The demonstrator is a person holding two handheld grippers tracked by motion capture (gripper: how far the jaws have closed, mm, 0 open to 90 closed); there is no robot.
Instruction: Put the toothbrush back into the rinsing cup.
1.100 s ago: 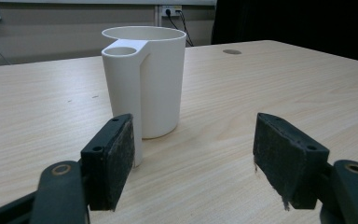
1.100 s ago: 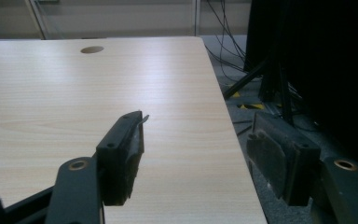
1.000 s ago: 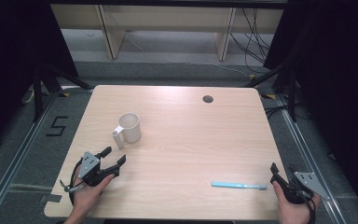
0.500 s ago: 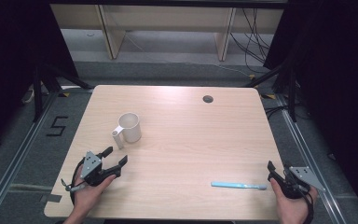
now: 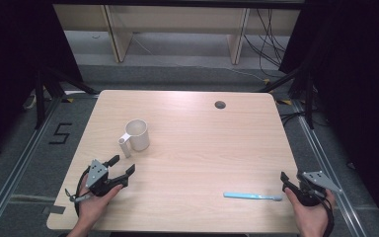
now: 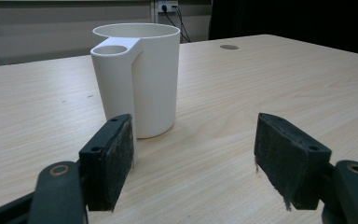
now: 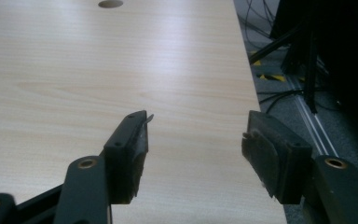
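The table [image 5: 202,148] has a pale wood-grain top, smooth with a soft sheen. Just ahead of the left gripper [image 5: 121,165] stands a white mug [image 5: 138,134] of matt, smooth plastic or ceramic. Both grippers' jaws are matt black plastic faced with rough, dark pads [image 6: 121,158]. Just beside the right gripper [image 5: 288,180] lies a light-blue plastic toothbrush [image 5: 251,196].

Ahead of my left gripper [image 5: 121,169] the white mug [image 5: 137,136] stands upright, near, its handle toward me, blocking the straight way forward. Bare table [image 5: 202,148] lies wide open between mug and blue toothbrush [image 5: 252,196], which lies flat just beside my right gripper [image 5: 285,181]. A cable hole [image 5: 220,104] sits far back.
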